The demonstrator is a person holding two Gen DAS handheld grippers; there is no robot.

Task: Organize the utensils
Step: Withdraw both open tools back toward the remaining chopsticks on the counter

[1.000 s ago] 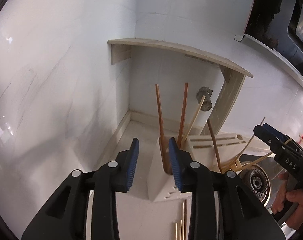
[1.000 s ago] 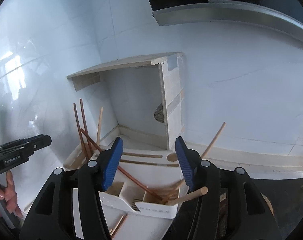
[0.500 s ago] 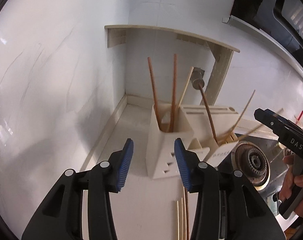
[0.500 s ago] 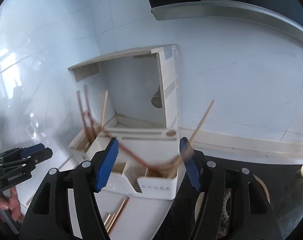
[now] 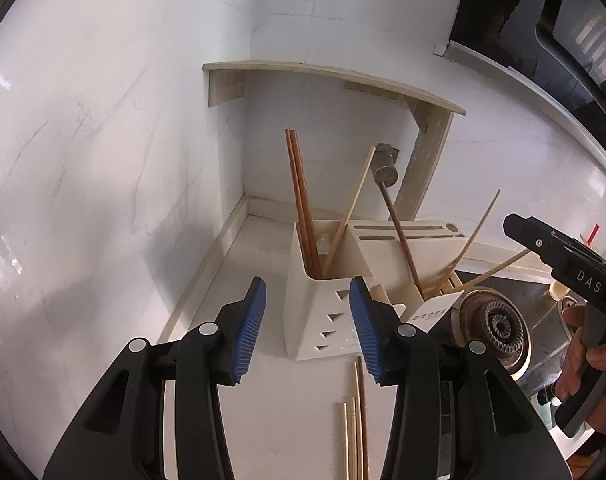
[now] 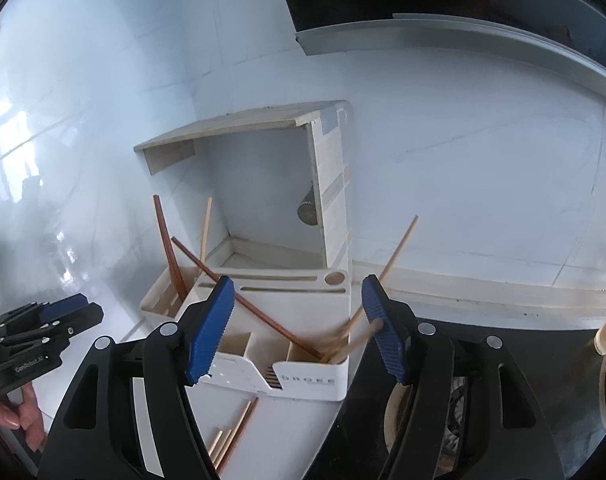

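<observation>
A white utensil holder [image 5: 331,300] stands on the counter; it also shows in the right wrist view [image 6: 303,372]. Its left cup holds two dark chopsticks [image 5: 301,208] and a pale one [image 5: 353,208]. Its right compartment holds a dark chopstick [image 6: 255,304] and pale ones [image 6: 395,256]. Loose chopsticks [image 5: 355,420] lie on the counter in front of it, also in the right wrist view [image 6: 235,432]. My left gripper [image 5: 307,328] is open and empty before the holder. My right gripper [image 6: 299,328] is open and empty over the holder.
A beige corner shelf [image 5: 335,76] hangs on the white tiled wall above the holder. A gas burner [image 5: 497,324] sits on the black hob right of the holder. A dark range hood [image 6: 463,8] is overhead.
Both grippers have drawn back from the holder and opened wider. The two dark chopsticks in the left cup now lean together. Pale chopsticks in the right compartment are blurred, still shifting.
</observation>
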